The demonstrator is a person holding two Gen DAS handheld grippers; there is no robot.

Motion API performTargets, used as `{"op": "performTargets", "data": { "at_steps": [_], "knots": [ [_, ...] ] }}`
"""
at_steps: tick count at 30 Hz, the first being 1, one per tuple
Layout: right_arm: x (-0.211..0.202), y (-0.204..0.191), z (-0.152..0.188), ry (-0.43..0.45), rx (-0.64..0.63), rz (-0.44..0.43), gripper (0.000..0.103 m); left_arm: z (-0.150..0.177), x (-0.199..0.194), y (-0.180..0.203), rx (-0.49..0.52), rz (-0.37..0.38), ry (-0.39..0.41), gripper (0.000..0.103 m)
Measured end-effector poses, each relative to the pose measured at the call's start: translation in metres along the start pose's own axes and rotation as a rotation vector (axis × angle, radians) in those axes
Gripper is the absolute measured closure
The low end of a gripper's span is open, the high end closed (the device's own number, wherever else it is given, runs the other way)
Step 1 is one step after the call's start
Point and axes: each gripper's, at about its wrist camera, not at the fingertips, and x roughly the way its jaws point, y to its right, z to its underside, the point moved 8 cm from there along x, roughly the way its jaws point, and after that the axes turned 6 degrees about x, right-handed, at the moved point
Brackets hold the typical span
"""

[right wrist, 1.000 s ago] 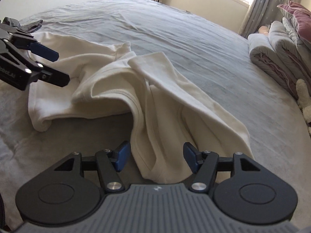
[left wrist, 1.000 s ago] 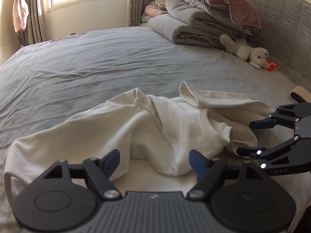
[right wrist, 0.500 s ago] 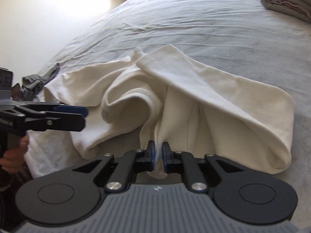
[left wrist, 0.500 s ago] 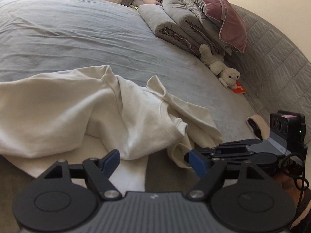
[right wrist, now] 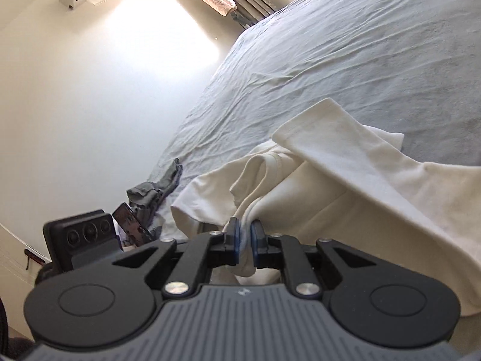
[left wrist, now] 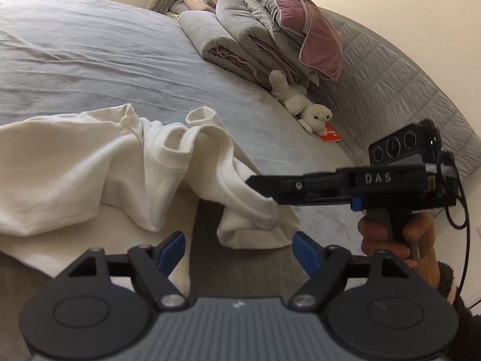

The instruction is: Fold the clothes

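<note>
Cream sweatshirt [left wrist: 90, 165] lies crumpled on the grey bed [left wrist: 90, 60], toward the bed's near edge. One sleeve end stands up as an open cuff [left wrist: 200, 115] on the far side of the sweatshirt; folds bunch around the neckline. A lower corner of the sweatshirt is lifted off the bed and hangs in a loose drape.

Right tool [right wrist: 245, 237]: blue pads pressed together on a fold of the sweatshirt, fabric pinched between them and bulging out below. In the left wrist view the same tool [left wrist: 261, 189] comes in from the right of the sweatshirt, its tip at the raised corner, with a hand [left wrist: 396, 234] wrapped around the grip.

Left tool [left wrist: 239, 248]: fingers spread wide, nothing between them, hovering just off the near side of the sweatshirt, above a dark strip of bed between two folds. No contact with the cloth visible.

Beyond the sweatshirt, at the head of the bed: a stack of folded grey bedding [left wrist: 240, 42] topped by a mauve pillow [left wrist: 303, 27], and a white plush toy [left wrist: 300, 105] lying at its foot. In the right wrist view, a crumpled grey garment [right wrist: 156, 192] lies at the bed's edge, left of the sweatshirt.
</note>
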Motion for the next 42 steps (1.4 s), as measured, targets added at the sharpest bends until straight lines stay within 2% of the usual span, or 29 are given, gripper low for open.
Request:
{"op": "performTargets", "data": {
  "at_steps": [3, 5, 6, 8, 10, 14, 15, 16, 18, 21, 24, 28, 31, 34, 41, 42],
  "knots": [
    [0.005, -0.011, -0.006, 0.004, 0.034, -0.069, 0.090, -0.002, -0.003, -0.008, -0.014, -0.099, 0.074, 0.035],
    [0.009, -0.018, -0.011, 0.006, 0.057, -0.115, 0.090, -0.004, -0.008, -0.015, -0.055, -0.118, 0.114, 0.058],
    [0.010, -0.021, -0.013, 0.007, 0.068, -0.139, 0.090, -0.006, -0.010, -0.018, -0.080, -0.115, 0.127, 0.064],
    [0.015, -0.024, -0.016, 0.015, 0.063, -0.140, 0.090, -0.007, -0.012, -0.024, -0.113, -0.127, 0.126, 0.096],
    [0.020, -0.024, -0.021, 0.024, 0.067, -0.137, 0.089, -0.004, -0.014, -0.032, -0.136, -0.167, 0.115, 0.100],
    [0.024, -0.027, -0.021, 0.037, 0.004, -0.077, 0.087, 0.006, -0.009, -0.037, -0.195, -0.150, 0.098, 0.101],
    [0.025, -0.029, -0.020, 0.037, -0.023, -0.053, 0.083, 0.009, -0.006, -0.036, -0.199, -0.149, 0.088, 0.101],
    [0.026, -0.031, -0.017, 0.047, -0.056, -0.018, 0.073, 0.011, -0.004, -0.035, -0.201, -0.147, 0.077, 0.101],
    [0.024, -0.038, -0.014, 0.051, -0.103, 0.026, 0.062, 0.015, 0.001, -0.033, -0.200, -0.145, 0.064, 0.101],
    [0.023, -0.051, -0.017, 0.058, -0.218, 0.104, 0.058, 0.017, 0.005, -0.028, -0.192, -0.146, 0.066, 0.101],
    [0.039, -0.065, -0.024, 0.012, -0.365, 0.213, 0.054, 0.017, 0.006, -0.026, -0.205, -0.151, 0.082, 0.101],
    [0.072, -0.075, -0.026, -0.116, -0.564, 0.309, 0.045, 0.018, 0.007, -0.030, -0.272, -0.137, 0.091, 0.095],
    [0.098, -0.068, -0.022, -0.245, -0.678, 0.374, 0.045, 0.018, 0.005, -0.033, -0.306, -0.137, 0.105, 0.093],
    [0.112, -0.058, -0.023, -0.306, -0.719, 0.459, 0.045, 0.018, 0.005, -0.034, -0.315, -0.151, 0.115, 0.093],
    [0.127, -0.035, -0.030, -0.298, -0.730, 0.564, 0.045, 0.012, 0.004, -0.034, -0.327, -0.171, 0.124, 0.094],
    [0.127, -0.032, -0.031, -0.289, -0.721, 0.576, 0.049, 0.011, 0.004, -0.034, -0.325, -0.179, 0.127, 0.094]
  ]
}}
